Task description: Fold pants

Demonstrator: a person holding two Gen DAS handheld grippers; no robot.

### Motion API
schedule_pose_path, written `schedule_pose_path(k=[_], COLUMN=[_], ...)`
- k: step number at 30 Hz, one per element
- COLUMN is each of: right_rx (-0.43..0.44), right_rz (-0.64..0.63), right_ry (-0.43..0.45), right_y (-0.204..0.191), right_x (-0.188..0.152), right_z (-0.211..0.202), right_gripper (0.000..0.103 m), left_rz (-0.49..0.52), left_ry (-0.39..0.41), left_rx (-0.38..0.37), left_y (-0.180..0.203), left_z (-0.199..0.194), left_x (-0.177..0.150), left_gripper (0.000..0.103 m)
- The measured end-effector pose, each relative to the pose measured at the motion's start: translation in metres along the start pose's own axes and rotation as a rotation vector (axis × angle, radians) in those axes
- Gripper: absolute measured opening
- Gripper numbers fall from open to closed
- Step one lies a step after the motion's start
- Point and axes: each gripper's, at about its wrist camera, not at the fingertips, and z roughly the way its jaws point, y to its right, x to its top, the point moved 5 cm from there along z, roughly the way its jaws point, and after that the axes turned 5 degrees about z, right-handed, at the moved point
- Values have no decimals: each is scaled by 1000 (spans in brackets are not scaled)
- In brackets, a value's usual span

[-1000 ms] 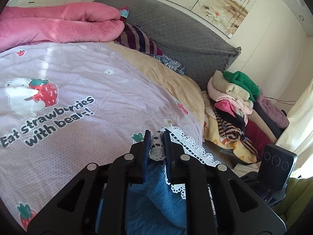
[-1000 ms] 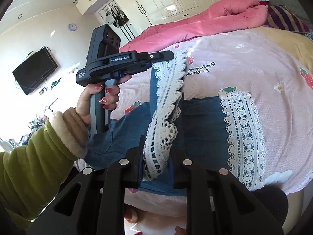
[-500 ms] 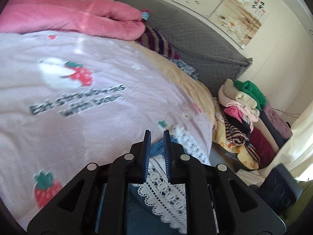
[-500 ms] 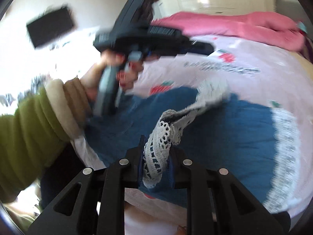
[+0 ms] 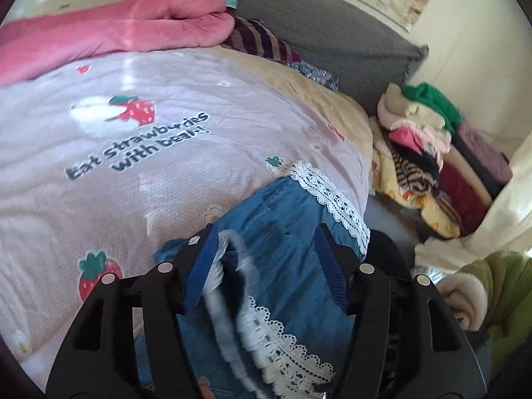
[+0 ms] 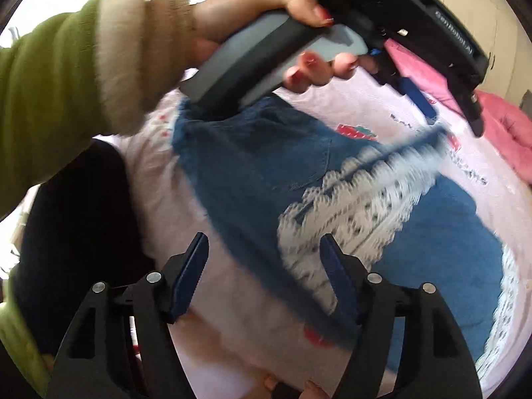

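Observation:
Blue denim pants with white lace cuffs lie folded on the pink strawberry bedspread. In the left wrist view my left gripper is open just above them, with a blurred lace cuff dropping between its fingers. In the right wrist view my right gripper is open over the pants; a blurred lace cuff falls onto the denim. The left gripper hovers above, held by a hand.
A pink duvet and striped pillow lie at the grey headboard. A pile of clothes stands beside the bed on the right. The bed edge is near me.
Both grippers were shut on the lace cuffs; both have opened and let go. The leg ends have come over and are dropping onto the upper part of the pants.

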Motion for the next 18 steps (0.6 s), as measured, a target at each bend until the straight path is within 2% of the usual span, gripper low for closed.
schedule_pose_path(k=[3,6,8,10,11,13,18], right_rx=[31,-8,-58,-105,-130,-179,-198], right_rz=[121,268,373,486,553,649,861], right_ry=[28,77,113,148,163,175,218], right_y=[29,76,108,140,159,185,238], right_x=[-7,-19,-29,-42,-52,-70,-107], right_z=[-24,-53,-74,-91,-101,-114,-136], right_gripper=[74,82,82,83,83,83,83], left_rz=[23,5,1,-9,1,29,105], left_ry=[-16,-81,-109,-87,-84,-99,-170], left_rx=[29,105,164,123,117,93,47], left_y=[7,-2,-8,-4,0,14,46], left_z=[8,22,32,37,41,59,114], left_x=[6,1,0,9,15,31,60], left_gripper=[53,53,53,56,62,66,77])
